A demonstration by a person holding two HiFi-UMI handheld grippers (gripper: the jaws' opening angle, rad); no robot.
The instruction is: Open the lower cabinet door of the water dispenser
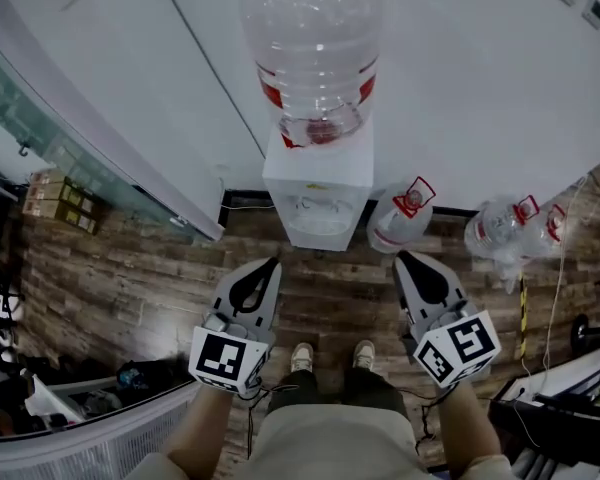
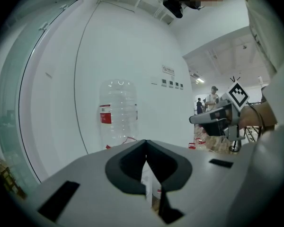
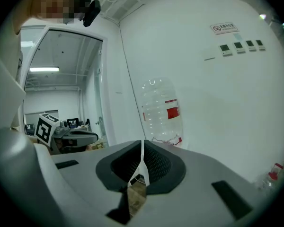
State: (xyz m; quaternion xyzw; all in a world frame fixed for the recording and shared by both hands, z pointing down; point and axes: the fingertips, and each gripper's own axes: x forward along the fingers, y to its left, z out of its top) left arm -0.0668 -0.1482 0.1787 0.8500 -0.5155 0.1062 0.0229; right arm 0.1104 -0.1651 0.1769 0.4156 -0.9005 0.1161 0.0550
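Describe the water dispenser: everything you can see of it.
The water dispenser is a white, boxy, plastic-looking floor unit standing upright on the wood-plank floor, backed up to the white wall. A clear bottle with a red label band sits inverted in its top and looks empty. A tap recess shows at the upper front; the lower cabinet door cannot be seen from this steep angle. Nothing else is seen touching it.

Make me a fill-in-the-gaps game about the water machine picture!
The bottle atop the dispenser has a ___ label. The left gripper and right gripper each hold ___. Spare bottles sit on the ___, beside the dispenser.
Missing words: red; nothing; floor.
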